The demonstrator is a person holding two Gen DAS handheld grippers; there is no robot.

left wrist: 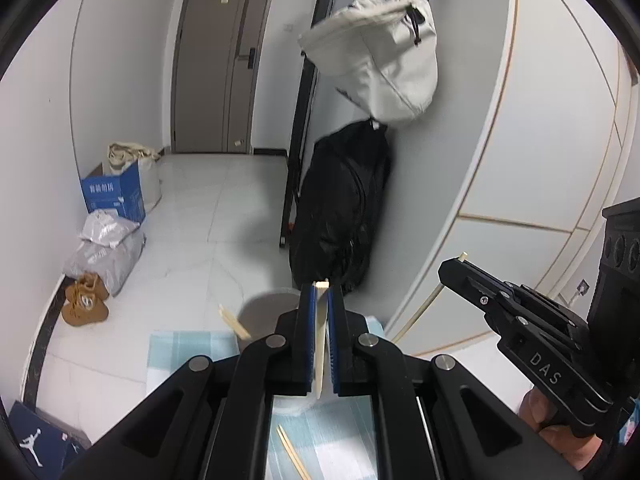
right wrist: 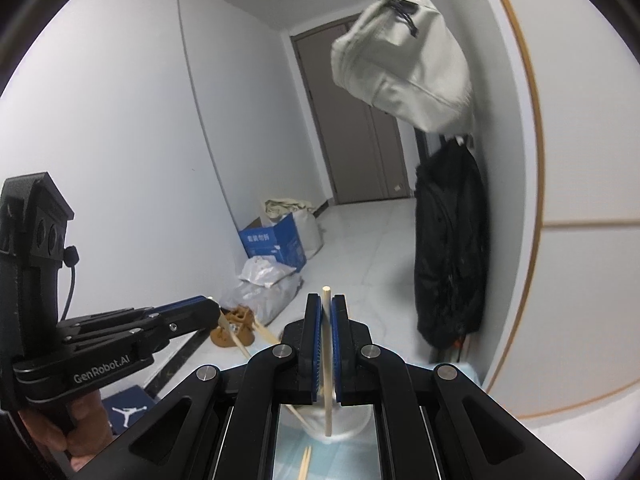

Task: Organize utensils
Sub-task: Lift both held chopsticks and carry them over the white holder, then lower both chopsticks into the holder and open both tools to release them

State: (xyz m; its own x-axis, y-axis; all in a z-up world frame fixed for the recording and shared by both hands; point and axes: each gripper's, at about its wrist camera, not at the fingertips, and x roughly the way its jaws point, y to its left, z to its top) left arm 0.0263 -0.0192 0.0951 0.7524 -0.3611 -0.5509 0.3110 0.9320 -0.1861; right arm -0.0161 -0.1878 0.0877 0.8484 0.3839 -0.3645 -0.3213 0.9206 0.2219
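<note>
My left gripper (left wrist: pixel 320 292) is shut on a pale wooden chopstick (left wrist: pixel 320 344) that stands upright between the blue pads, above a white cup (left wrist: pixel 288 406). My right gripper (right wrist: pixel 327 304) is shut on a second wooden chopstick (right wrist: pixel 328 364), upright, its lower end over the white cup (right wrist: pixel 340 424). Each gripper shows in the other's view: the right gripper (left wrist: pixel 452 266) with its chopstick tip poking out, the left gripper (right wrist: pixel 212 308) with its chopstick slanting down. A loose pair of chopsticks (left wrist: pixel 292 456) lies on the light blue checked cloth (left wrist: pixel 188 352).
Another chopstick pair (left wrist: pixel 234 322) juts up left of the cup. A white curved cabinet (left wrist: pixel 520 160) stands close on the right. A black bag (left wrist: pixel 344 208) and a hanging white bag (left wrist: pixel 384 52) are ahead. Boxes, parcels and brown shoes (left wrist: pixel 86 300) lie on the floor at left.
</note>
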